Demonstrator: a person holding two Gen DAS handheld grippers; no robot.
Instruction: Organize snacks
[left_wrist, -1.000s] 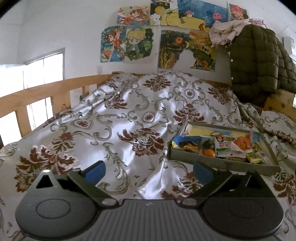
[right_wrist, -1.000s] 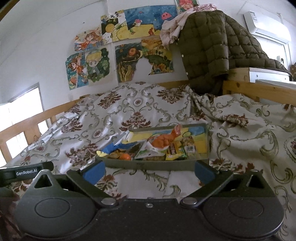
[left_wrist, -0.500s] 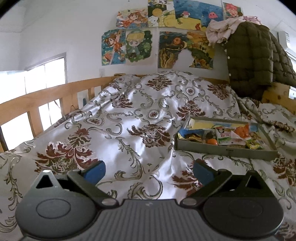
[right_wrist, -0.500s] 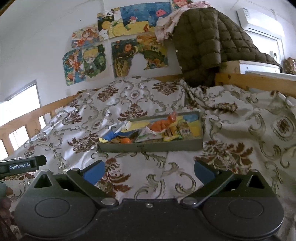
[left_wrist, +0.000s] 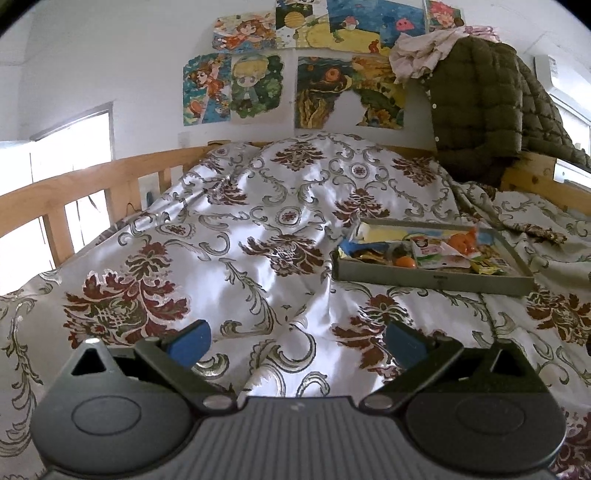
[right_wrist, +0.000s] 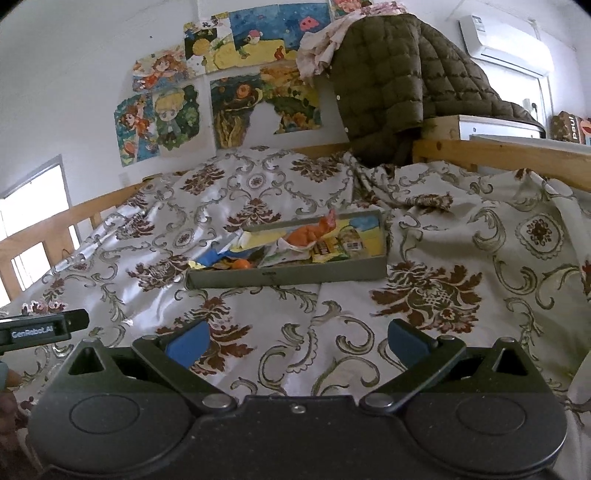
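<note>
A grey shallow tray (left_wrist: 436, 278) (right_wrist: 288, 277) lies on the patterned bedspread, holding several snack packets, an orange packet (right_wrist: 310, 230) (left_wrist: 463, 242) and a small orange ball (left_wrist: 403, 262) (right_wrist: 241, 264). My left gripper (left_wrist: 297, 338) is open and empty, well short of the tray, which lies ahead to its right. My right gripper (right_wrist: 295, 338) is open and empty, with the tray straight ahead and apart from it.
The white and maroon bedspread (left_wrist: 229, 258) covers the bed. A wooden rail (left_wrist: 74, 188) runs along the left side and another (right_wrist: 498, 155) on the right. A green quilted jacket (right_wrist: 399, 85) hangs at the headboard. The left gripper's body (right_wrist: 40, 330) shows at the right wrist view's left edge.
Both grippers have drawn back from the tray, which looks smaller and farther away now. Both stay open and empty.
</note>
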